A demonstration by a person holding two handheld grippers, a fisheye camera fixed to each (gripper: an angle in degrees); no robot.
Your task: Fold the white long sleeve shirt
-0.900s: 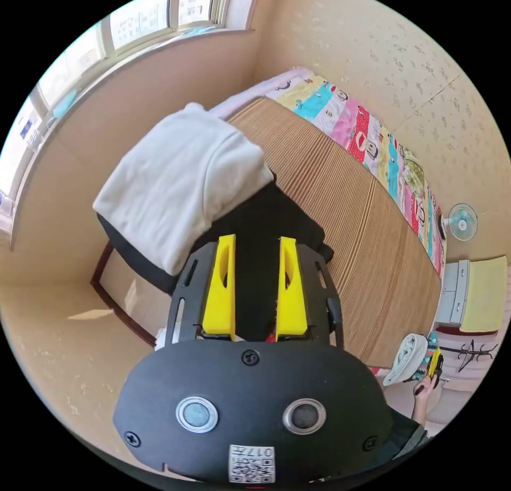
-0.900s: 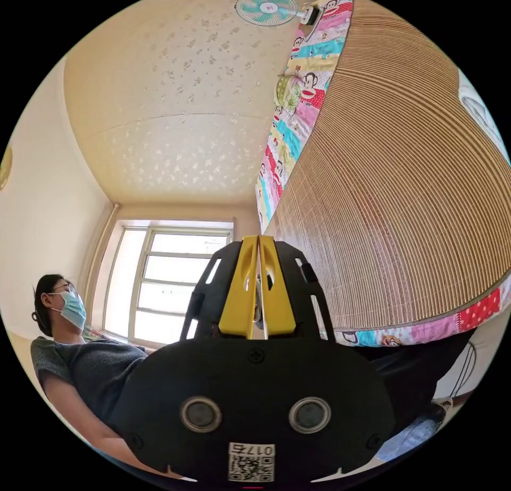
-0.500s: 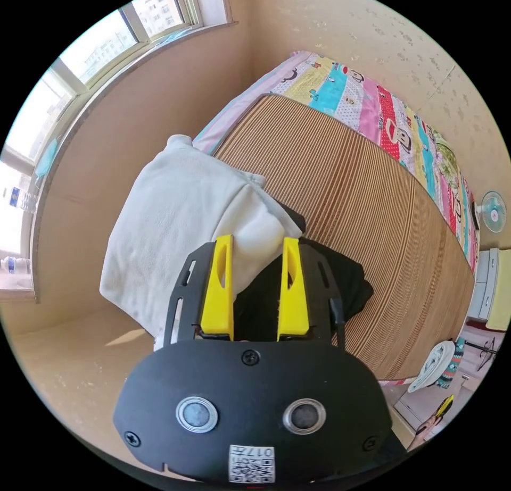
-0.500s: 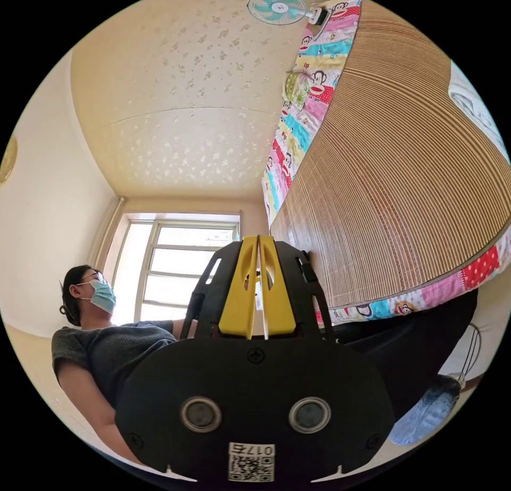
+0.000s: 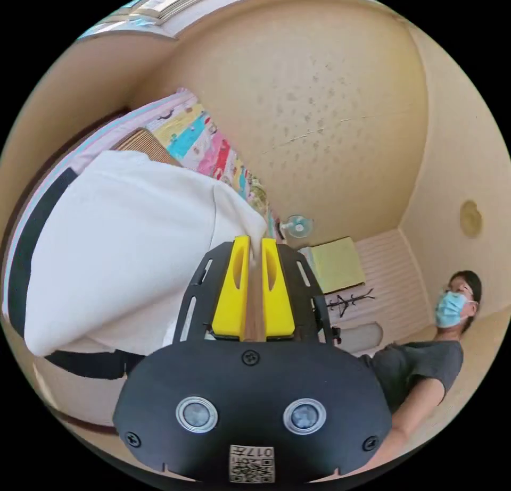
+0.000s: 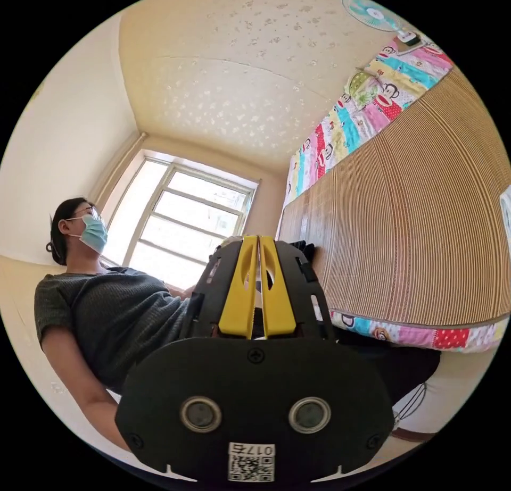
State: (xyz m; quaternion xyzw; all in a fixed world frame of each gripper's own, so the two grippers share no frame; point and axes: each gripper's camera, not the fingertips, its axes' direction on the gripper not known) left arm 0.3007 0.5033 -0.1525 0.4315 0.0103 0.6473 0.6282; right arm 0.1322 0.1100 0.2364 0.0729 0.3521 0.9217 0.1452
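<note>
Left gripper view: my left gripper (image 5: 254, 246) is pinched on the white shirt (image 5: 128, 257) at centre-left — I'd lift evenly. My right gripper (image 6: 258, 243) is closed; whether it grips anything, I can't tell.

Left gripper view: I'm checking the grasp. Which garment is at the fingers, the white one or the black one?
The white folded shirt; its corner meets the left gripper fingers, while the black garment lies beneath it.

A bedroom: quilt-covered bed (image 6: 372, 113), window (image 6: 186, 219).

Count: one white shirt (image 5: 122, 257), one black garment (image 5: 90, 360), two grippers (image 5: 254, 246) (image 6: 258, 243), one fan (image 5: 296, 226), one window (image 6: 186, 219), one person (image 6: 112, 321).
</note>
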